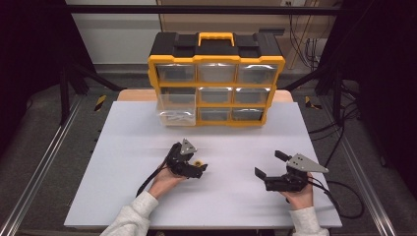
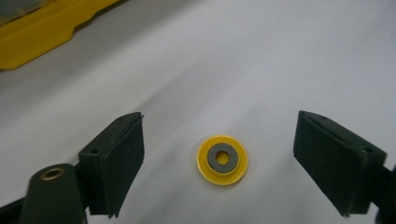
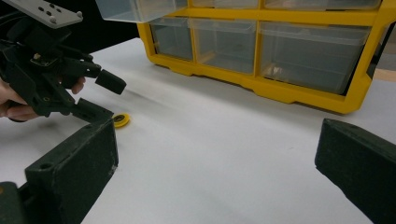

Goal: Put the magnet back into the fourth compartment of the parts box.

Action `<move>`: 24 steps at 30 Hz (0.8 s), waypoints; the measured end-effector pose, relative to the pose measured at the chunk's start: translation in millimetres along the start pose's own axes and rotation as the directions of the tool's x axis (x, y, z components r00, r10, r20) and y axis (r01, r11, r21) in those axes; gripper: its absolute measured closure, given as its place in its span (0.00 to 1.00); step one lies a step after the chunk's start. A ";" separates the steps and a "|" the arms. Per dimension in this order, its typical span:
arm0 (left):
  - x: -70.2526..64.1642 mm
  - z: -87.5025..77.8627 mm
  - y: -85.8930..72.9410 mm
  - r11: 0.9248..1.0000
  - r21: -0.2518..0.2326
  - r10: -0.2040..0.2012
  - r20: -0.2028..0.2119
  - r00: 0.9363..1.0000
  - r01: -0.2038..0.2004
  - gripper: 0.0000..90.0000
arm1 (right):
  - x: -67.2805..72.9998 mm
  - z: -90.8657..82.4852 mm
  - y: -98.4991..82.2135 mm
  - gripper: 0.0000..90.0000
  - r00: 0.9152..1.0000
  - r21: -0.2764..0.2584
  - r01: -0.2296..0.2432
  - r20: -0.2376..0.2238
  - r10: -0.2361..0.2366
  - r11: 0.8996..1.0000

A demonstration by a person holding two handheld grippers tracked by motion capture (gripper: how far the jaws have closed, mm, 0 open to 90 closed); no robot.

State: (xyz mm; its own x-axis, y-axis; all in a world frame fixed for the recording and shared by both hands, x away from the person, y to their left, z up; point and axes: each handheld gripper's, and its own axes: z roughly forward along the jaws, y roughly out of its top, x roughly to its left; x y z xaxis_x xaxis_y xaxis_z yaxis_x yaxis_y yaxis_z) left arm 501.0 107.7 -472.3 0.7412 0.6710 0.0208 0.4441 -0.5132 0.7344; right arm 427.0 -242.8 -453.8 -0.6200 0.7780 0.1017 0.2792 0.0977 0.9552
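A small yellow disc with a grey ring on top (image 2: 222,159) lay flat on the white table (image 1: 123,162), in front of the yellow and black drawer organiser (image 1: 216,78) and well apart from it. The left gripper (image 1: 195,167) was low over the disc, which sat on the table between its two jaws; in the left gripper view the jaws stood wide on either side of it, with clear table showing between each pad and the disc's rim, so nothing was gripped. The right gripper view showed the same: the left gripper's jaws straddled the disc, one above it and one beside it. The right gripper (image 1: 268,164) rested in the person's right hand (image 1: 297,196) near the table's right side, well apart from the disc, its jaws spread wide with only bare table between them. The organiser's lower left clear drawer (image 1: 173,109) stood pulled out toward the person, while the other drawers sat flush in their frame.
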 end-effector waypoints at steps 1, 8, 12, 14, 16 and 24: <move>0.5 0.6 -0.3 1.000 0.006 0.006 -0.002 1.000 -0.006 0.21 | 0.2 0.1 -0.1 0.00 1.000 0.002 0.000 -0.001 0.000 1.000; 1.2 3.1 -5.5 1.000 0.008 -0.019 -0.004 1.000 0.019 0.36 | 0.3 0.2 -0.2 0.00 1.000 0.003 -0.002 -0.002 0.002 1.000; -0.6 4.8 -6.5 1.000 0.016 -0.011 -0.002 1.000 0.011 0.43 | 0.2 0.6 -0.4 0.00 1.000 0.003 0.000 -0.002 0.000 1.000; -0.9 5.9 -7.3 1.000 0.021 -0.008 -0.001 1.000 0.009 0.44 | 0.3 0.6 -0.4 0.00 1.000 0.004 -0.001 -0.003 0.001 1.000; -1.1 6.2 -7.7 1.000 0.021 -0.008 -0.002 1.000 0.008 0.46 | 0.3 0.4 -0.2 0.00 1.000 0.002 -0.003 -0.002 0.003 1.000; -1.7 7.8 -8.8 0.999 0.030 -0.014 -0.003 1.000 0.014 0.53 | -0.1 0.1 0.2 0.00 1.000 -0.001 -0.002 -0.002 0.002 1.000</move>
State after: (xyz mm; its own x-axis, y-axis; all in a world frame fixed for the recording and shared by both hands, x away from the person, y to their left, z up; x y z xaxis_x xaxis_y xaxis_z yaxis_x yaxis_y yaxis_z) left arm 499.7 107.0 -484.0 0.7333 0.6798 0.0122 0.4698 -0.5196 0.7137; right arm 427.2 -242.9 -453.7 -0.6210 0.7768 0.1046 0.2801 0.0953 0.9552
